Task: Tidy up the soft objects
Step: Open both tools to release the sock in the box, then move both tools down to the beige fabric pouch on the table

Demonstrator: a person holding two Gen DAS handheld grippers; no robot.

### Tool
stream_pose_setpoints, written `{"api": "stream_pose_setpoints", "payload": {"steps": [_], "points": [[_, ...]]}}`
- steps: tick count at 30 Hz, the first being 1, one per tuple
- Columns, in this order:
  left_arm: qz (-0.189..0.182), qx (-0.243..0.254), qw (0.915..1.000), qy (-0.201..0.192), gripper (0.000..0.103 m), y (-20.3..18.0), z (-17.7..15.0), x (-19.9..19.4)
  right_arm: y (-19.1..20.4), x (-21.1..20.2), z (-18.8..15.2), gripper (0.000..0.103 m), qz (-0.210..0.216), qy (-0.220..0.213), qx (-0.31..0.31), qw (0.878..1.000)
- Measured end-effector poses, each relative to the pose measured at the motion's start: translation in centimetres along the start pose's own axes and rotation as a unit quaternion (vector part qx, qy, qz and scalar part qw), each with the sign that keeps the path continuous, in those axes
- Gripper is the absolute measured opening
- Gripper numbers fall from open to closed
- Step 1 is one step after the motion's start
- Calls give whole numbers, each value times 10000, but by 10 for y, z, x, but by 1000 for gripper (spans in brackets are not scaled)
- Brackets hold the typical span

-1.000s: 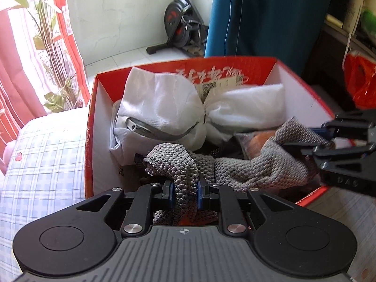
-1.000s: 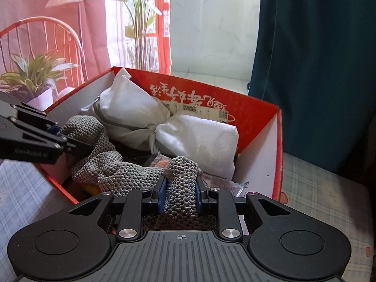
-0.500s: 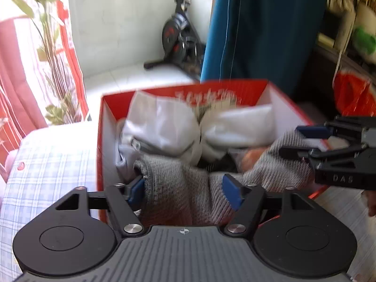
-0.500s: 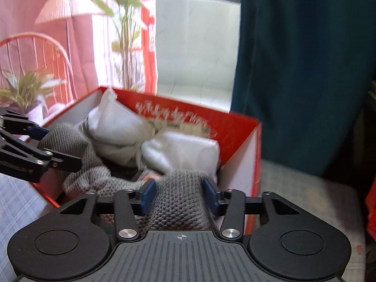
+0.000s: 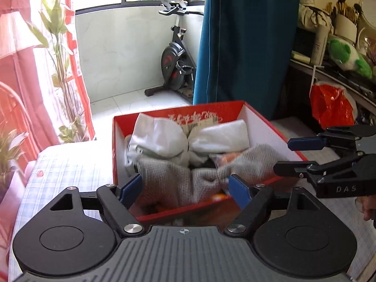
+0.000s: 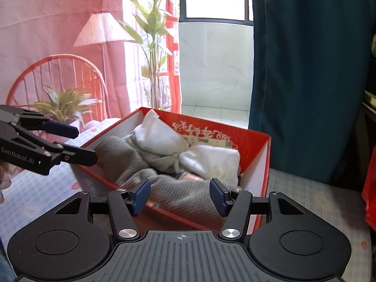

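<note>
A grey knitted cloth (image 5: 202, 176) lies across the front of an open red cardboard box (image 5: 235, 108), on top of white fabric bundles (image 5: 162, 138). My left gripper (image 5: 185, 188) is open, its blue pads spread just above the cloth's left end. My right gripper (image 6: 181, 195) is open over the cloth's (image 6: 178, 192) other end, at the box's (image 6: 253, 141) near rim. Each gripper shows in the other's view: the right gripper (image 5: 298, 155) at the box's right side, the left gripper (image 6: 77, 143) at its left side. Both are empty.
The box sits on a checked cloth surface (image 5: 70, 164). A teal curtain (image 5: 246, 42) hangs behind, an exercise bike (image 5: 176, 68) stands beyond. Plants (image 6: 63, 105) and a red chair (image 6: 54, 82) are at the left. A red bag (image 5: 331, 103) hangs at the right.
Both grippers opened and let go of the grey cloth, which now rests in the box. Both have pulled back and up from the box.
</note>
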State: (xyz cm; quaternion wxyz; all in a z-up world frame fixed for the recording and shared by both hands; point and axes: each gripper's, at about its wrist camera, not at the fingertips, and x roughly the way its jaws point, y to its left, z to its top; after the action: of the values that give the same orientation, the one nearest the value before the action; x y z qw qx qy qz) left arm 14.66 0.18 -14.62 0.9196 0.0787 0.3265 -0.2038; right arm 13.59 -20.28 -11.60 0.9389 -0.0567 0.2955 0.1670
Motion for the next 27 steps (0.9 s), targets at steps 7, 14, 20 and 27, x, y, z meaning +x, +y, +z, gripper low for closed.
{"api": "stream_pose_setpoints", "payload": {"steps": [7, 14, 20, 27], "points": [[70, -228, 9993, 291, 89, 3, -36, -9, 11, -15, -22, 56, 140, 38, 61, 9999], [88, -551, 9963, 647, 89, 9, -67, 0, 16, -14, -40, 56, 210, 237, 195, 9993], [90, -674, 9943, 819, 89, 10, -83, 7, 20, -9, -53, 56, 267, 391, 247, 9986], [11, -869, 9903, 1080, 89, 7, -101, 19, 25, 3, -71, 56, 305, 627, 264, 9972]]}}
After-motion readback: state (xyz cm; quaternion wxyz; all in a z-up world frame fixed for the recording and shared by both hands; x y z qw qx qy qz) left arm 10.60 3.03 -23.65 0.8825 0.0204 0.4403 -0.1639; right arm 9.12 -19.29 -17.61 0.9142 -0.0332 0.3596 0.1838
